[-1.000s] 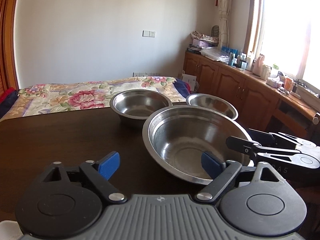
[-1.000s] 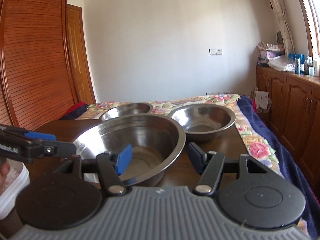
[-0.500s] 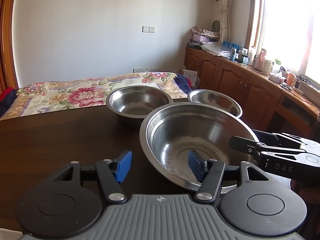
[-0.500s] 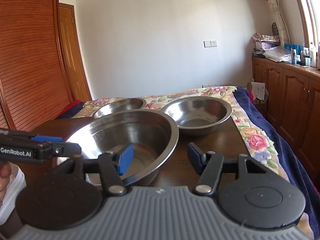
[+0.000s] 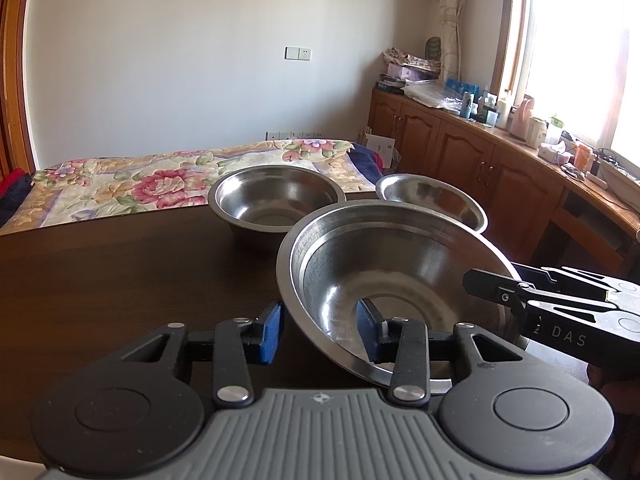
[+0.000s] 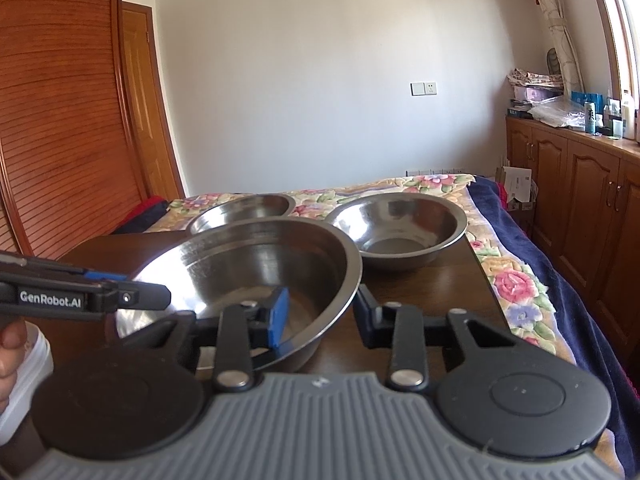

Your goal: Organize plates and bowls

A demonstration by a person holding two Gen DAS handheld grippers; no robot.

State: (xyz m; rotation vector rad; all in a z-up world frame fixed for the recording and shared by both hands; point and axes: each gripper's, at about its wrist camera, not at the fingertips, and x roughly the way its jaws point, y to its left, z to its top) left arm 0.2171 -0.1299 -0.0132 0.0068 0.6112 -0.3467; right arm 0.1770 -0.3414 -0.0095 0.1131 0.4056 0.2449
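Big steel bowl (image 5: 384, 280) near the front of the dark table (image 5: 120, 280), two smaller steel bowls (image 5: 276, 196) behind. Left gripper (image 5: 320, 330) and right gripper (image 6: 318, 314) each straddling its rim, one finger inside, one outside, jaws part-closed but not visibly pinching. Likely risks: slick thin rim slipping out, uneven lift tipping it, clanging into the rear bowls
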